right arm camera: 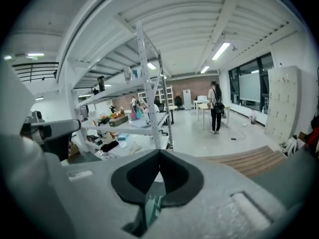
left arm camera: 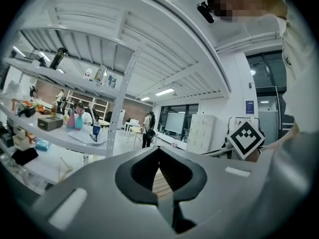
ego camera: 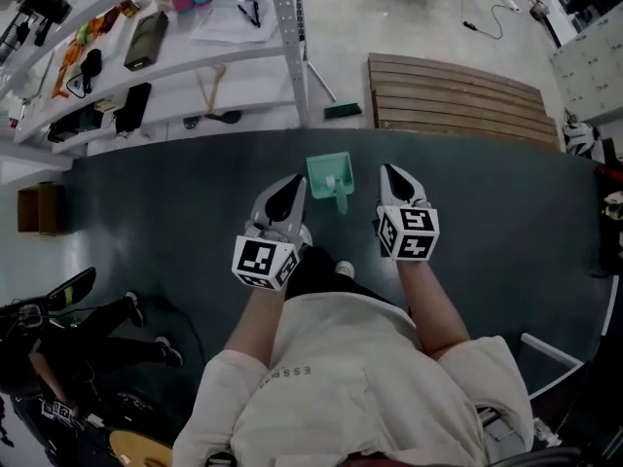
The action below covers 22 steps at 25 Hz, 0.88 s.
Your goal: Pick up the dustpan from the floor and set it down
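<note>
white metal rack (ego camera: 288, 37): head view, 10 o'clock; shelves carry small clutter, too small to name.
dark mat (ego camera: 165, 202): covers the floor under both grippers; pale floor lies past its far edge.
left gripper (ego camera: 296, 183): at 8 o'clock of the dustpan, close but clear of it. In its own view (left arm camera: 159, 150) the jaws meet tip to tip with nothing between them; wooden slats show through the hollow behind the tips.
dustpan (ego camera: 329, 173): green, lying on the mat between the two grippers and touching neither; handle points to 6 o'clock, toward the person.
broom head (ego camera: 343, 110): green, at 12 o'clock of the dustpan, on the pale floor just beside the rack's post.
right gripper (ego camera: 391, 173): at 3 o'clock of the dustpan, apart from it. In its own view (right arm camera: 159, 152) the jaws are closed together and grip nothing; a green sliver of the dustpan (right arm camera: 150, 207) shows through the slit at 6 o'clock, below the tips.
wooden slat platform (ego camera: 458, 95): 1 o'clock, on the pale floor at the mat's edge.
</note>
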Available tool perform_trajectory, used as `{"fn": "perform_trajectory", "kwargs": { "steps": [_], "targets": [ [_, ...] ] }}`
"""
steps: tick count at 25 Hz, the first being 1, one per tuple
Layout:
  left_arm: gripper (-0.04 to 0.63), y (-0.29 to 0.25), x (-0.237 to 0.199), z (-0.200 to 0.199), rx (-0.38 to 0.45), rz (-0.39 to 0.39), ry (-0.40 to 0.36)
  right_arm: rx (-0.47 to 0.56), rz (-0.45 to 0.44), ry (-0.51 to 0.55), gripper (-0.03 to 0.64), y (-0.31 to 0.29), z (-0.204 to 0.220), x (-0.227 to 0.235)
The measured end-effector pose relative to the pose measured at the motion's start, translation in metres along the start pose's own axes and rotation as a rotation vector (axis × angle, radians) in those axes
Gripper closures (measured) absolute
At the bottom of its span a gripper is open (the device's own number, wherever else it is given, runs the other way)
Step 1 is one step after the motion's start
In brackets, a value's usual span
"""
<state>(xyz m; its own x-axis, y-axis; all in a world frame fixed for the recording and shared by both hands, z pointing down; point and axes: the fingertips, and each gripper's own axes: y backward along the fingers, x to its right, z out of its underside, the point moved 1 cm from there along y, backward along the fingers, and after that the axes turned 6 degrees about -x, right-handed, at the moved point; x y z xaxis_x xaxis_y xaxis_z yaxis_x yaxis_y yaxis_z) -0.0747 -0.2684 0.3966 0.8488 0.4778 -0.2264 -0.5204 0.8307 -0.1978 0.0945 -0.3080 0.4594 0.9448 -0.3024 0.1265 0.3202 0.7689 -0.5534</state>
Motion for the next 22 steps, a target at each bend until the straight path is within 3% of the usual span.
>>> {"fn": "perform_trajectory", "kwargs": {
  "steps": [6,13,22],
  "targets": [
    [0.586,0.027,0.039,-0.02,0.045,-0.02,-0.101,0.215,-0.026,0.102,0.627,0.075,-0.037,-0.001],
    [0.58,0.053,0.075,-0.012,0.044,-0.046,-0.131,0.193,-0.046,0.125,0.627,0.116,-0.019,0.009],
    [0.58,0.095,0.099,0.014,0.03,-0.087,-0.098,0.171,-0.075,0.133,0.627,0.158,0.018,0.004]
  ]
}}
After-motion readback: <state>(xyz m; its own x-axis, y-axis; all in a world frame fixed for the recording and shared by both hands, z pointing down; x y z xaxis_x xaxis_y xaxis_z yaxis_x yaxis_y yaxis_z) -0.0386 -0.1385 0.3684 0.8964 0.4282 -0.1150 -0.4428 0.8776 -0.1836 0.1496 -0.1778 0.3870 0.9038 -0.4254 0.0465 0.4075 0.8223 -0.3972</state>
